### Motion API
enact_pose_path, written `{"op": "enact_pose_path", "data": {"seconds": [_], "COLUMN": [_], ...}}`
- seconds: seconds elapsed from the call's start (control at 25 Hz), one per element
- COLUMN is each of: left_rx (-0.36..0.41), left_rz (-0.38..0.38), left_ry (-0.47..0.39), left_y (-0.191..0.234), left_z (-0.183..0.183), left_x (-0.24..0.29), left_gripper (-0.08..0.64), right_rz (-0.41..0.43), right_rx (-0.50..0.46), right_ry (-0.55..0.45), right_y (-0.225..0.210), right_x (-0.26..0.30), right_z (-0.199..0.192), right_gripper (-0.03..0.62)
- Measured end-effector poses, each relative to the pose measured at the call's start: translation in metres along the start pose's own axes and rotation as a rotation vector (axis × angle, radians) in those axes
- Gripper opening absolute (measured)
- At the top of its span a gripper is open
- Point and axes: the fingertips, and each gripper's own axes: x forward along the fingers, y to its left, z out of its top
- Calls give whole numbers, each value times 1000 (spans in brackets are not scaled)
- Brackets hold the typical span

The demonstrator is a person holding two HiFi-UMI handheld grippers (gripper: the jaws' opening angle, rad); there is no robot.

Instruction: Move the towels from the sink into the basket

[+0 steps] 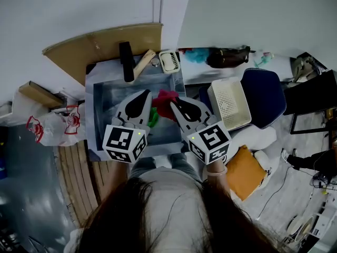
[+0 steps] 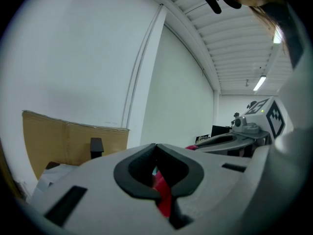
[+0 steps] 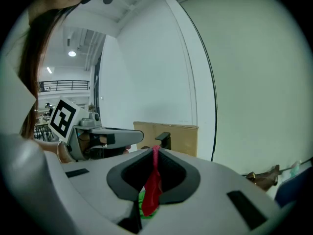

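Both grippers hold one red towel stretched between them above the steel sink. My left gripper is shut on its left part; red cloth shows pinched between its jaws. Over on the right, my right gripper is shut on the other part, and the red cloth hangs down from its closed tips. A green towel lies below in the sink, also seen under the right jaws. The white perforated basket stands to the right of the sink.
A black faucet and a white soap dish sit at the sink's far edge, with a cardboard sheet behind. A blue chair is beyond the basket, an orange cushion lower right, a plastic bag left.
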Motion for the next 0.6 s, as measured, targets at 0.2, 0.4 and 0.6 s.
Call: {"op": "enact_pose_path", "data": {"seconds": [0.2,0.4,0.6], "left_rx": [15,23,20], "left_rz": [-19,-45,-74], "left_ry": [6,11,12], "left_y": [-26,-53,-79], "left_z": [-1,-2,-5], "left_x": [20,38,56], "left_gripper": [8,8,8], "right_rz": [-28,-57,-89], "right_rx": [-1,0,0], "right_ry": [-24,-34,-39], "right_y": [-25,-50,-74], "right_x": [-26,-49,-70], "right_z": [-1,-5,-10], "right_gripper": [48,48,48]}}
